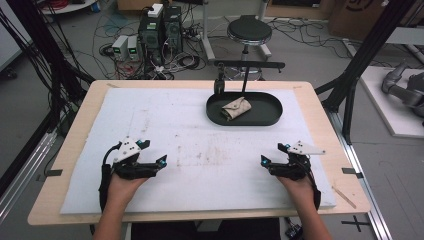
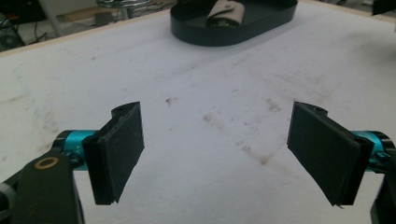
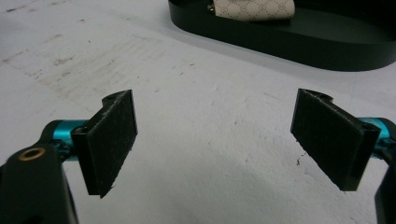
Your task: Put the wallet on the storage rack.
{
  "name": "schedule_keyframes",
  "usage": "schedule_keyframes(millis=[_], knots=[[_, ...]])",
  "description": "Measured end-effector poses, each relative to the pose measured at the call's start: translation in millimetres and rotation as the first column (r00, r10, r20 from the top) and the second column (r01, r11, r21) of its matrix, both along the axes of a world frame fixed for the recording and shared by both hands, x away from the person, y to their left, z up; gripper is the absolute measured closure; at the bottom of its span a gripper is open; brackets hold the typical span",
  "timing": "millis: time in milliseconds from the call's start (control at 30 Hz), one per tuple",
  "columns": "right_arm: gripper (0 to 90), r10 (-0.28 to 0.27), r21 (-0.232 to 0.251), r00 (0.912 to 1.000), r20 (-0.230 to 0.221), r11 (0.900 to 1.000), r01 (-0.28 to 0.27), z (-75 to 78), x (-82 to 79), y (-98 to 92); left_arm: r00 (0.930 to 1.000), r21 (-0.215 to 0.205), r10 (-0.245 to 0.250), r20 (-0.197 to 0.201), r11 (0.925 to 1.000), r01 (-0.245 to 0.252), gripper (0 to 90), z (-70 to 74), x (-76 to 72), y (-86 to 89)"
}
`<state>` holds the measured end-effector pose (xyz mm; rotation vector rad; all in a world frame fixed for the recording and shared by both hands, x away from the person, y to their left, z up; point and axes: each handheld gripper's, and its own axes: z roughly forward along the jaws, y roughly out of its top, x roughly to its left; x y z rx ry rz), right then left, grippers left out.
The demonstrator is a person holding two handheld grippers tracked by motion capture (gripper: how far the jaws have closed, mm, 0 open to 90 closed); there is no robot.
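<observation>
My tabletop [image 1: 75,130] carries a white foam mat [image 1: 165,125], stained and scuffed toward its middle. At the far side of the mat sits a dark oval tray [image 1: 265,117], and inside it, toward its left half, lies a small beige patterned pouch [image 1: 236,108], folded over and resting on the tray's floor. My left tongs [image 1: 153,151] rest low over the near left part of the mat, jaws spread wide with bare mat between them. My right tongs [image 1: 273,154] sit over the near right part, jaws equally wide apart, gripping nothing. Both are well apart from the tray.
</observation>
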<state>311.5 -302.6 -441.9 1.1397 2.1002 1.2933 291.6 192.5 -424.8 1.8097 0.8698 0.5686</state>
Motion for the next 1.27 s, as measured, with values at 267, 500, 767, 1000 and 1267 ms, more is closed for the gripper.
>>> schedule_keyframes(millis=[267,500,767,1000,1267], knots=[[14.8,-0.015,-0.007,0.9999,-0.004,1.0,0.014,-2.1,3.3,-2.1,0.9996,-0.002,0.023,-0.013,0.9997,-0.023,18.7,-14.0,0.4,8.6],[14.9,-0.021,-0.01,0.9998,-0.001,1.0,0.021,-1.9,2.7,-2.5,0.9997,0.005,0.013,-0.02,0.9999,-0.012,18.7,-17.1,0.0,7.0],[14.9,-0.015,-0.016,0.9999,-0.006,1.0,0.015,-2.8,2.9,-0.6,0.9995,0.012,0.017,-0.026,0.9998,-0.017,18.7,-17.3,1.7,6.3],[14.8,-0.018,-0.013,0.9998,-0.013,1.0,0.018,-4.1,2.3,-0.4,0.9993,0.0,0.018,-0.033,0.9998,-0.018,18.7,-17.2,3.1,6.4],[14.8,-0.027,-0.025,0.9995,-0.016,0.999,0.027,-5.2,4.4,2.9,0.9991,-0.002,-0.004,-0.043,1.0,0.004,18.7,-17.6,10.8,6.0]])
